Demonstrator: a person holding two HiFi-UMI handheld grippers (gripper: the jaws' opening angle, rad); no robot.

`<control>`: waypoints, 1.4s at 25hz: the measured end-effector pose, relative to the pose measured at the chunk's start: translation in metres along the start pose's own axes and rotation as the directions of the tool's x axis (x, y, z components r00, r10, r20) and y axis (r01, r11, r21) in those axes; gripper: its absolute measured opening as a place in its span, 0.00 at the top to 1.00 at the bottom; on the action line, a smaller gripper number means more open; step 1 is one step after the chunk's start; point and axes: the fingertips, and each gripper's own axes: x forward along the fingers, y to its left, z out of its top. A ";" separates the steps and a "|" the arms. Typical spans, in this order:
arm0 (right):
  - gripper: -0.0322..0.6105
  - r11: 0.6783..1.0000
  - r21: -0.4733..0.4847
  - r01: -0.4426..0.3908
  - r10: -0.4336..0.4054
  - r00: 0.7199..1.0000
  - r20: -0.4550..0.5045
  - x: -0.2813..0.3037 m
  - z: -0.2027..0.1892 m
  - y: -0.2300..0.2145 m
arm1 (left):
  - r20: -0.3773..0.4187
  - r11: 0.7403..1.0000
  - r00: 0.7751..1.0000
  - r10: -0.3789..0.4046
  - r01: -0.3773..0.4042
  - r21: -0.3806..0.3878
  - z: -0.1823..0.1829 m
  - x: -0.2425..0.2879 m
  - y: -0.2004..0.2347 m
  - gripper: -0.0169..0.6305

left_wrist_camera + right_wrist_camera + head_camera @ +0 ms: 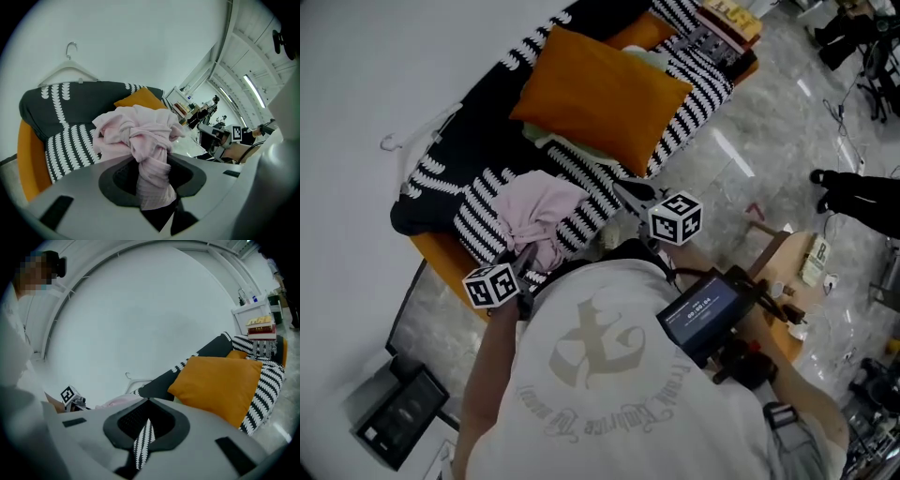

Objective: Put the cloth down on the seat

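A crumpled pink cloth [539, 217] lies bunched on the front of the seat [469, 159], which has a black-and-white patterned cover. My left gripper [523, 260] is shut on a twisted fold of it. In the left gripper view the pink cloth [136, 136] rises out of the left gripper [152, 178] as a knotted bundle. My right gripper [630, 197] sits at the seat's front edge, just right of the cloth. In the right gripper view the right gripper [144, 430] is shut on a strip of the striped cover [143, 444].
An orange cushion [600, 94] lies on the seat beyond the cloth. A white hanger [394, 142] rests at the backrest's left end. Books [727, 23] sit at the far end. A black box [398, 412] stands on the floor, and a wooden stand [778, 272] is at the right.
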 end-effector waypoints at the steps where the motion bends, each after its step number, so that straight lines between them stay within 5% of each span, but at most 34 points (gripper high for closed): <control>1: 0.92 1.000 -0.002 -0.010 0.010 1.000 -0.008 0.002 0.002 -0.003 | 0.002 1.000 1.000 0.006 -0.006 -0.008 0.001 0.003 -0.001 0.72; 17: 0.92 0.997 0.030 -0.076 0.078 0.992 -0.098 0.043 -0.003 -0.033 | -0.020 0.998 0.999 0.026 -0.027 -0.054 0.029 0.040 0.010 0.72; 35: 0.93 0.998 0.052 -0.031 0.041 0.980 -0.193 0.037 -0.041 -0.066 | -0.134 0.997 0.989 0.058 -0.063 -0.033 0.003 0.091 0.017 0.72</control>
